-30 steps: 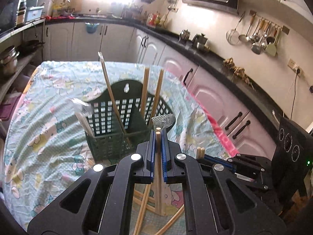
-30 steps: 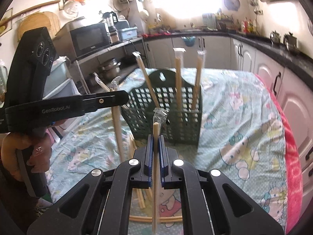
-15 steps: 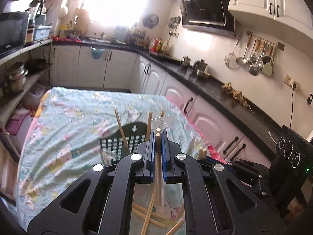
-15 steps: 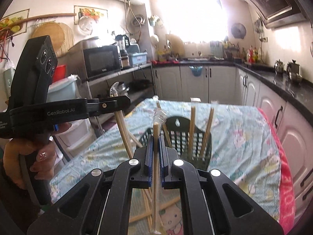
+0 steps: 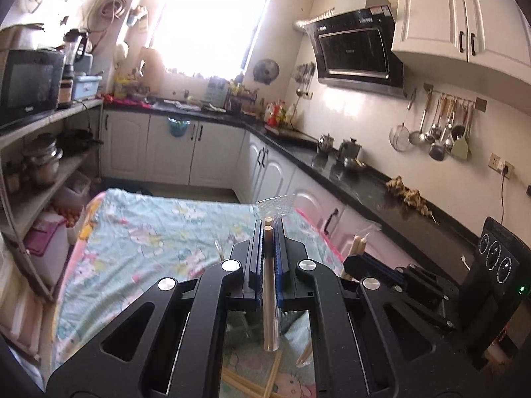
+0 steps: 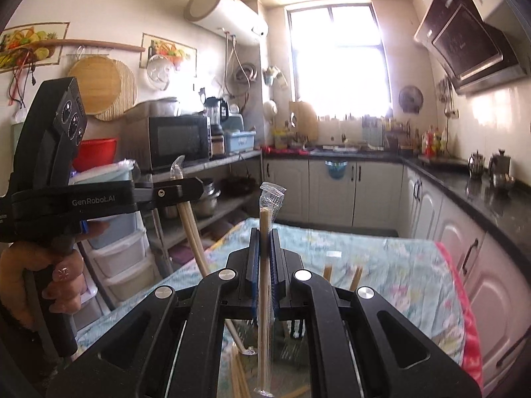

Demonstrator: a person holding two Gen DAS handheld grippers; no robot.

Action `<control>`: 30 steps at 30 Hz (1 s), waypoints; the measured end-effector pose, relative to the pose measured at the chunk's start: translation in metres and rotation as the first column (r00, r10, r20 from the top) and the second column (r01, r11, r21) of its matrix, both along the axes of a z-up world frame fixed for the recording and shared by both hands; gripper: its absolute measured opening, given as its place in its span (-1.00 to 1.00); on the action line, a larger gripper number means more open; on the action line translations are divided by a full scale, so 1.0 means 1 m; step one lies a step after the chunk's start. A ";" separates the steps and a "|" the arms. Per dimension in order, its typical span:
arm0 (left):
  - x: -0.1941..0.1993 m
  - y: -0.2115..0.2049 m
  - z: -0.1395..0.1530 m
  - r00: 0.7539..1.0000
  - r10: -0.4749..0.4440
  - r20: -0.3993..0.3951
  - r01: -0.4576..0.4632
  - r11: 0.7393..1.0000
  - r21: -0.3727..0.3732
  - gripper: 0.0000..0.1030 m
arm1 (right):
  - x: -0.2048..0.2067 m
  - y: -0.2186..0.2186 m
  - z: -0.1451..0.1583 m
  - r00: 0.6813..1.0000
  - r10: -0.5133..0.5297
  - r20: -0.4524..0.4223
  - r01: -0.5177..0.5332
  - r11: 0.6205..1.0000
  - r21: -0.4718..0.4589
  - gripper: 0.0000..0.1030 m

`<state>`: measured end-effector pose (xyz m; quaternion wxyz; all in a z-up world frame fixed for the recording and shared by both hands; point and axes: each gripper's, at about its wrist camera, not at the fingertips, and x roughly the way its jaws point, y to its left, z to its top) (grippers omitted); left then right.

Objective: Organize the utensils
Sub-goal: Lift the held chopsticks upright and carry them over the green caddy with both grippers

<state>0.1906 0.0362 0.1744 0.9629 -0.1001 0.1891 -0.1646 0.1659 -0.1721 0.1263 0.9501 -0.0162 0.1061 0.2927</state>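
Wrapped chopsticks (image 5: pixel 269 232), pale wood in clear film, stand upright, pinched in the left tongs (image 5: pixel 268 242). A second wrapped pair (image 6: pixel 265 219) is clamped likewise in the right tongs (image 6: pixel 265 248). Below both lies a worktop (image 5: pixel 139 232) under patterned cloth; loose chopsticks (image 5: pixel 252 378) lie beneath. White cabinets (image 5: pixel 205 146) stand beyond.

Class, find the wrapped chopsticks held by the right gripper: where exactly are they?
In the right wrist view the wrapped chopsticks stand upright, clamped in the right gripper, centre frame above the patterned tablecloth.
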 end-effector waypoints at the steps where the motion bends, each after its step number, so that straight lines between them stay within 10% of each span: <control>1: 0.000 0.001 0.003 1.000 0.003 0.005 -0.003 1.000 0.000 -0.95 | 0.001 0.001 0.004 1.000 -0.002 0.012 0.002 1.000 0.002 -0.88; 14: 0.015 0.014 0.023 0.993 0.091 0.077 -0.091 0.996 -0.011 -0.95 | 0.021 0.008 0.041 0.987 0.012 0.159 -0.019 0.999 0.045 -0.88; 30: 0.046 0.009 -0.029 0.986 0.160 0.037 -0.161 0.986 0.032 -0.95 | 0.061 0.014 -0.012 0.992 -0.031 0.119 0.026 0.998 0.049 -0.88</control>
